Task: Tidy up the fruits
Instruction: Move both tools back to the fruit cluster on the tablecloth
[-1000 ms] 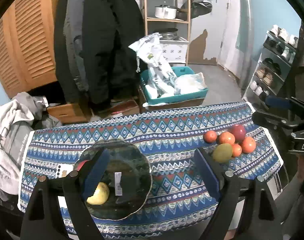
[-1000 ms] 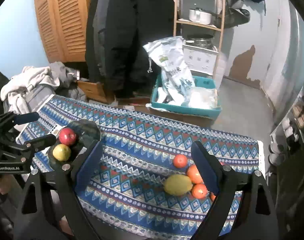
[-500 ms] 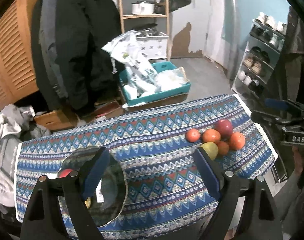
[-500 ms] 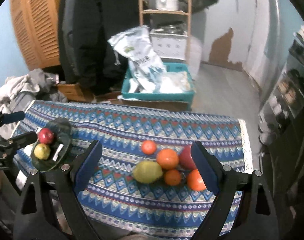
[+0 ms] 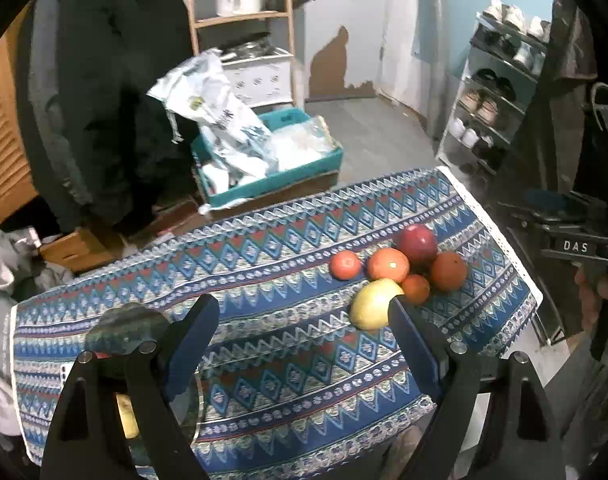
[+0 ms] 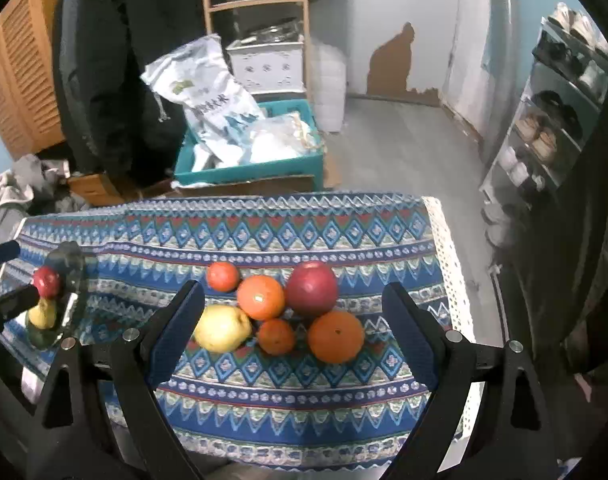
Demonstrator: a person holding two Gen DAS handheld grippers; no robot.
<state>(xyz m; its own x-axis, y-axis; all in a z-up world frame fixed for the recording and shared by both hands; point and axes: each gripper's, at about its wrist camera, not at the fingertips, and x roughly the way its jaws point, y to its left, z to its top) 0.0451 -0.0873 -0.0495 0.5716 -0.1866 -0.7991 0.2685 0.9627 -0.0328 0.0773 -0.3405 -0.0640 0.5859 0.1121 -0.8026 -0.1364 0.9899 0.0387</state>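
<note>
Left wrist view: left gripper (image 5: 293, 334) jaws spread wide, holding nothing, hanging over the patterned tablecloth (image 5: 263, 264). Fruit pile sits ahead and right of the jaws: yellow pear (image 5: 372, 302) just touching the tip of the right finger in frame, small orange (image 5: 416, 289) beside it, big orange (image 5: 388, 265), tomato (image 5: 345, 265), red apple (image 5: 416, 241) and another orange (image 5: 448, 271) further out. Dark glass plate (image 5: 123, 328) is behind the left finger, mostly hidden. Right wrist view: right gripper (image 6: 291, 322) also wide open and empty, with the pile sitting between its fingers in frame; pear (image 6: 221, 328) right next to the left finger, the oranges (image 6: 336, 336) and apple (image 6: 312, 288) centred. Plate (image 6: 69, 268) is far left near the cloth edge, carrying a red fruit (image 6: 46, 280) and a yellow fruit (image 6: 43, 314), well apart from the pile.
</note>
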